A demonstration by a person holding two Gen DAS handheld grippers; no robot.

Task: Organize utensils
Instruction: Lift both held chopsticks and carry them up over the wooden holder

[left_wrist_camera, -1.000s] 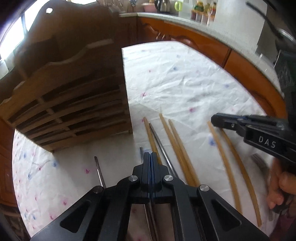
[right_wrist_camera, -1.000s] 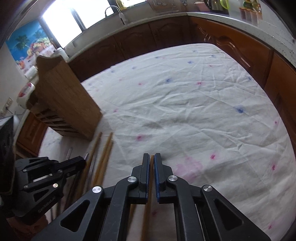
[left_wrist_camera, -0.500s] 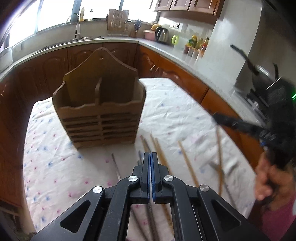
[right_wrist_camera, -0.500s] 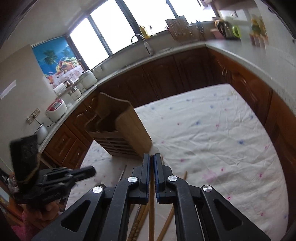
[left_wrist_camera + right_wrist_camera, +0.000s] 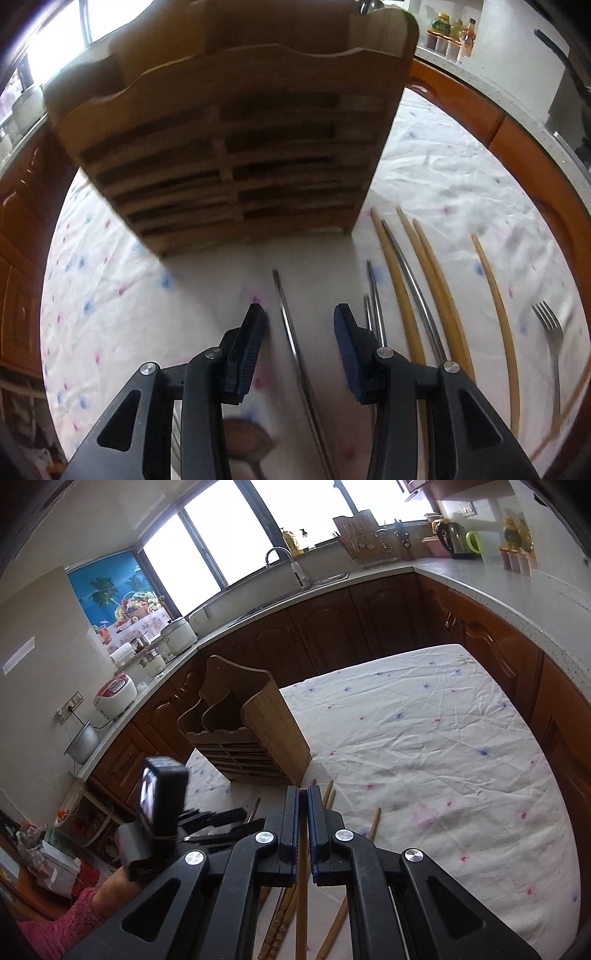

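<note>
Wooden utensil caddy (image 5: 229, 140) stands upright on the cloth-covered table (image 5: 461, 173), compartments look unfilled from the right view. Loose utensils lie in front of it: bamboo chopsticks (image 5: 436, 280), a fork (image 5: 550, 328), metal chopsticks. My left tongs (image 5: 299, 325) hang low with jaws spread apart, straddling one metal chopstick (image 5: 291, 339), nothing gripped yet. My right tongs (image 5: 303, 812) are raised, jaws pinched on a bamboo chopstick (image 5: 302, 897). To grab well: drop left straight down, centre the rod between pads, close near mid-length so it won't pivot or slip.
</note>
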